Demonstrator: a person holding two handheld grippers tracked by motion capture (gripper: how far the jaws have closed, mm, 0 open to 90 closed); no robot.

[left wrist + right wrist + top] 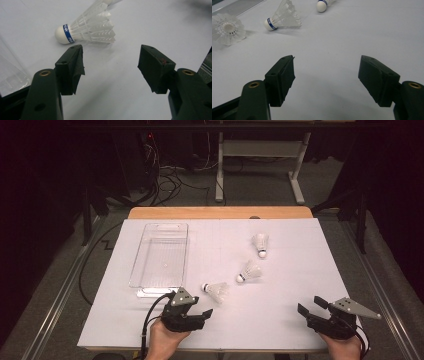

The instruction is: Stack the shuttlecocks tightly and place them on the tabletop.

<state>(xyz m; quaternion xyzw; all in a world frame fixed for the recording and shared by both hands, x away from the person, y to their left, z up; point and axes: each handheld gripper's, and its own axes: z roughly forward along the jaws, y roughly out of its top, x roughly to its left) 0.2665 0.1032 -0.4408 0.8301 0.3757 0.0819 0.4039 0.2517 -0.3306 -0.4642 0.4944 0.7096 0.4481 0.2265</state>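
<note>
Clear tray [162, 255] sits at the bench's [300, 285] left | your left tongs [196, 308] gape wide and empty, just short of the nearest shuttlecock [216, 290] lying on its side | two more shuttlecocks [249, 271] lie beyond it, apart | your right tongs [312, 306] are wide open too, empty, near the front right edge.

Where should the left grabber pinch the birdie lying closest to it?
Probably at the neck of the nearest shuttlecock, where the feathers narrow behind the white cork tip. It lies on its side, cork pointing toward the clear tray. Bring the open left gripper down from above, jaws straddling it crosswise; the wide skirt would likely crush.
</note>
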